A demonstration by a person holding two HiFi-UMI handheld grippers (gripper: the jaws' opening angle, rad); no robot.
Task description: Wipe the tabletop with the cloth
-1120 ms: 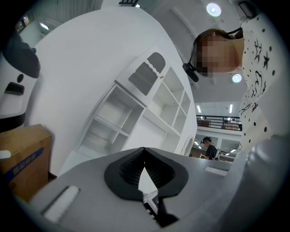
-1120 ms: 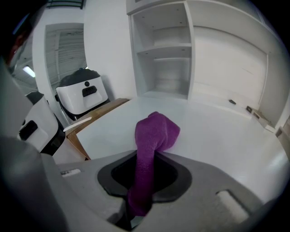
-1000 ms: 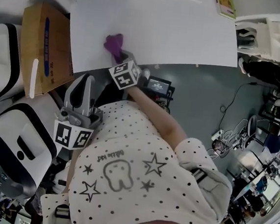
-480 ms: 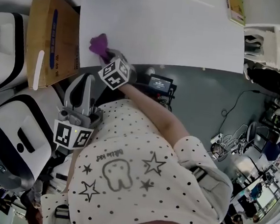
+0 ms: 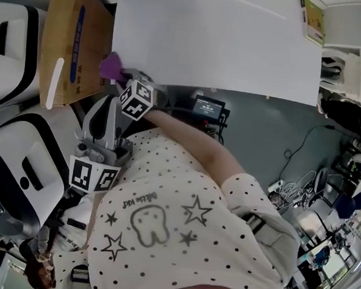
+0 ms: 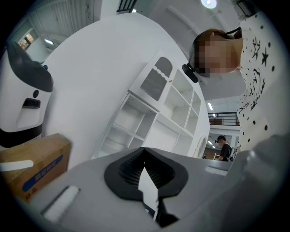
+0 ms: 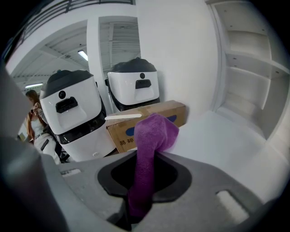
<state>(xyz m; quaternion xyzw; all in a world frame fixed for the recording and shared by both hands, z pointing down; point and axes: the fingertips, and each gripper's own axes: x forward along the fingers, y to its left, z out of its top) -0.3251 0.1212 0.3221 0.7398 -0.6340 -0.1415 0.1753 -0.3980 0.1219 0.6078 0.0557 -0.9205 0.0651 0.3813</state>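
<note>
The white tabletop (image 5: 216, 42) fills the upper middle of the head view. A purple cloth (image 5: 111, 67) sits at its near left corner, right at the edge beside the cardboard box. My right gripper (image 5: 120, 78) reaches across to that corner and is shut on the cloth. In the right gripper view the cloth (image 7: 152, 140) stands up out of the right gripper (image 7: 144, 174), its top folded over. My left gripper (image 5: 108, 105) is held low near the body, away from the table. In its own view the left gripper (image 6: 145, 156) is shut with nothing in it.
A brown cardboard box (image 5: 73, 41) stands against the table's left side. White rounded machines (image 5: 12, 175) crowd the floor at the left. A small black device (image 5: 206, 108) sits under the table's near edge. White shelving (image 5: 353, 62) and cables lie to the right.
My right gripper has slid the purple cloth leftward along the table's near edge to the left corner. The left gripper has stayed where it was.
</note>
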